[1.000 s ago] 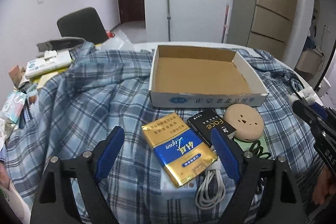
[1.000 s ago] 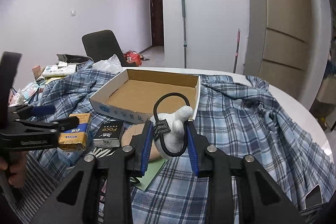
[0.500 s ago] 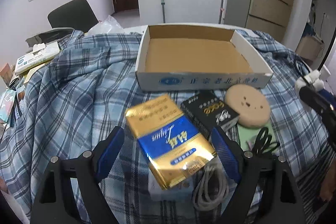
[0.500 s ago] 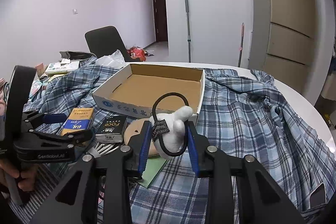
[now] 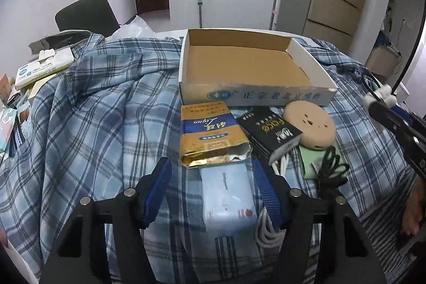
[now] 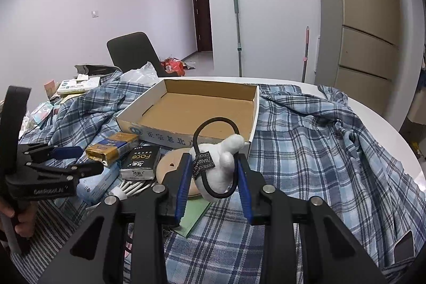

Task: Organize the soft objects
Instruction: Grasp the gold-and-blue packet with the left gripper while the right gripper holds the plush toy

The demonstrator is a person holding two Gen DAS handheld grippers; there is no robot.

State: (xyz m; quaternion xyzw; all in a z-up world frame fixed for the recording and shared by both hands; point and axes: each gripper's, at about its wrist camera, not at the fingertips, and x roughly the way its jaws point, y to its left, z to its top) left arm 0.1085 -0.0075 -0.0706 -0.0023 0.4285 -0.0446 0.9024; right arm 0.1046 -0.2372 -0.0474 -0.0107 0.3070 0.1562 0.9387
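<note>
Pale-walled room, round white table draped with a blue plaid cloth. On the cloth stands an empty shallow cardboard box with white outer walls. Just before it lie a gold-and-blue foil packet, a black tissue pack and a round tan sponge. Left gripper sits low over a pale blue soft pack; its jaws have just been closing, the pack lies between them, pads not yet pressing. Right gripper is clenched on a white plush toy with black elastic loop, held above the cloth near the box's front wall.
</note>
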